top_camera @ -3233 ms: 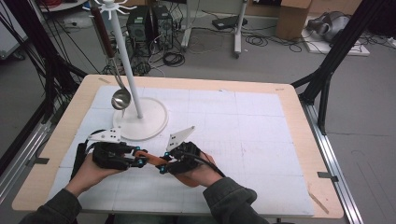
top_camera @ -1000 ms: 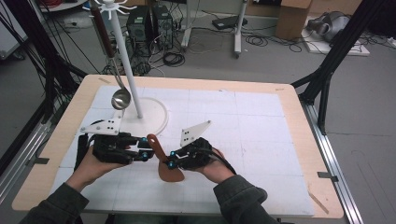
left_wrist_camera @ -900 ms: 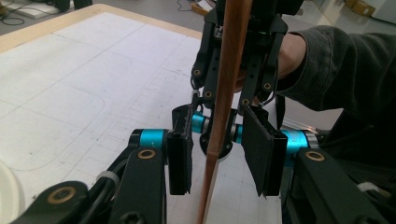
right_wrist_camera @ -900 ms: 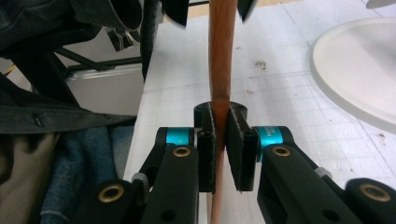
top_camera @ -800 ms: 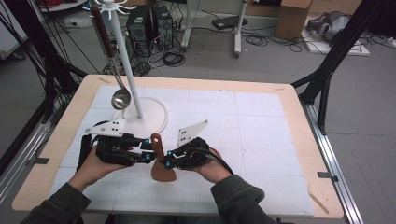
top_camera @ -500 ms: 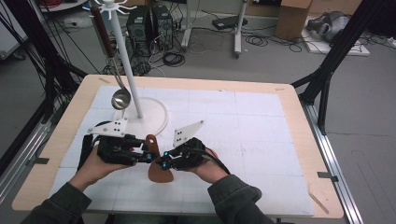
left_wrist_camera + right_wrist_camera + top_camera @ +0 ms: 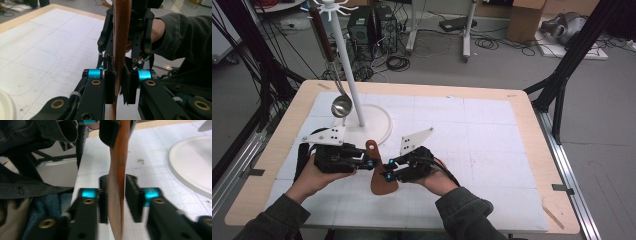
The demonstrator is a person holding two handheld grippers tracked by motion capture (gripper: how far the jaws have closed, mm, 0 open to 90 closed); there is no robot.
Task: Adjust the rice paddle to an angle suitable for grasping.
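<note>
Wooden table (image 7: 532, 130), cable-strewn floor (image 7: 437, 55)

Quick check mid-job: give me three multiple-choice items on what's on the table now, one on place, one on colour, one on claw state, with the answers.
1. Where does the metal ladle hang?
A. From the white stand
B. From the right claw
C. Over the table's right edge

2. What colour is the flat spatula?
A. White
B. Brown
C. Blue

3. What is the left claw doing?
A. Open above the stand base
B. Holding the ladle
C. Shut on the spatula

Answers: 1 A, it dangles beside the pole. 2 B, brown in all views. 3 C, its jaws pinch the spatula in the left gripper view; the right claw brackets it too.
</note>
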